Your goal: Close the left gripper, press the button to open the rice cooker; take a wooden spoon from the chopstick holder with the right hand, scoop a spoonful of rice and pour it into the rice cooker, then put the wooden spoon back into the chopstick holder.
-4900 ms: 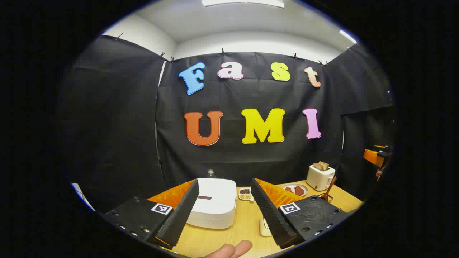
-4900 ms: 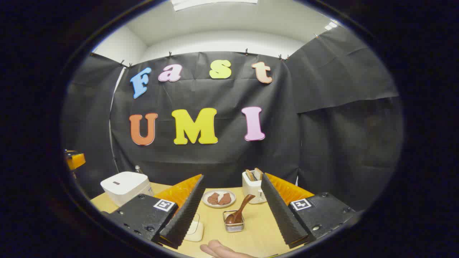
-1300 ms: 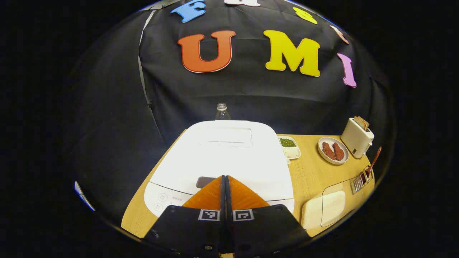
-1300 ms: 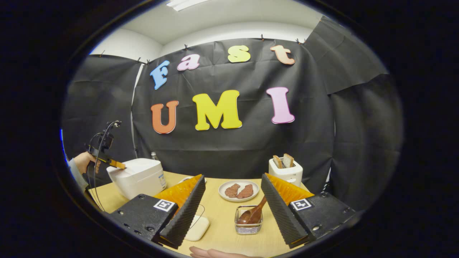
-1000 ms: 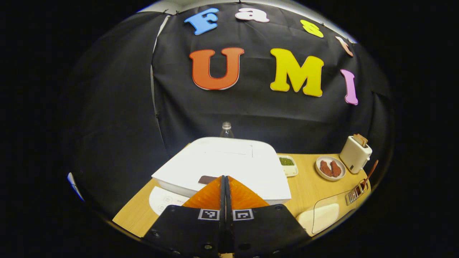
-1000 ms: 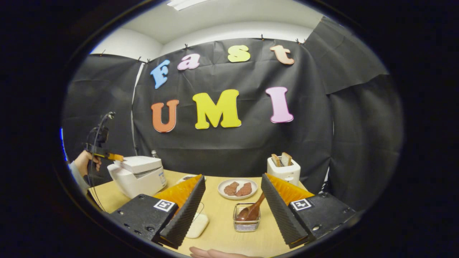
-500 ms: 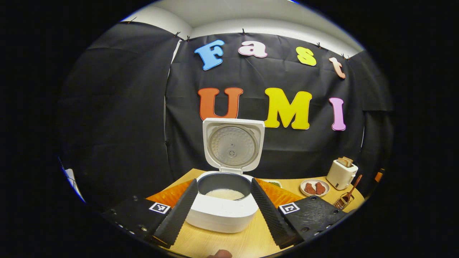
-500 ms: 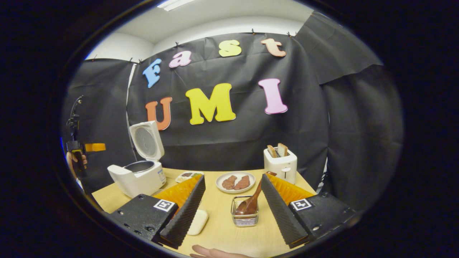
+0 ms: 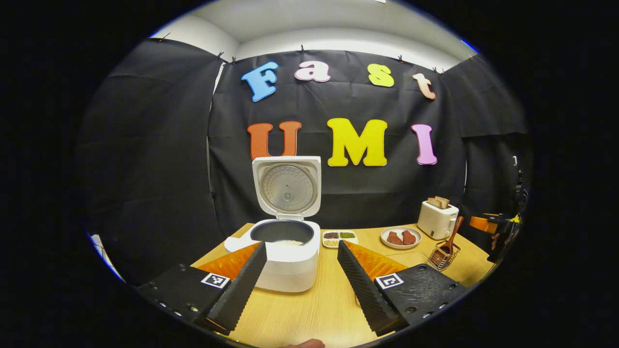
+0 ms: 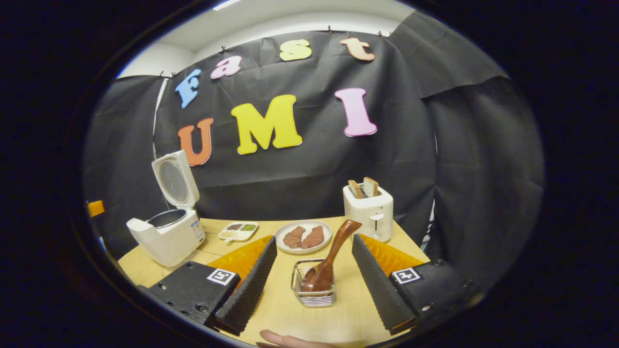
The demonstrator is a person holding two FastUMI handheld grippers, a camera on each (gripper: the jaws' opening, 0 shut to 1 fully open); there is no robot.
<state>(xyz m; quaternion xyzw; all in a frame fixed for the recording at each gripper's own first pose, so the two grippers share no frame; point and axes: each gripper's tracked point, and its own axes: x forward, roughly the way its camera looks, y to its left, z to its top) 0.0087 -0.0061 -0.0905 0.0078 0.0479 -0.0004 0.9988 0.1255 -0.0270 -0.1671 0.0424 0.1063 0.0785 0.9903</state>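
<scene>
The rice cooker stands with its lid upright before the left gripper, fingers spread. The right gripper, also spread, frames the wooden spoon in the chopstick holder.

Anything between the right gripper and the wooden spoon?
Nothing visible. In the right gripper view the right gripper has its jaws open, and the wooden spoon leans in the chopstick holder straight ahead between them. The plate and toaster sit behind it.

A toaster holding bread stood beside a plate of meat; a divided dish lay near.
</scene>
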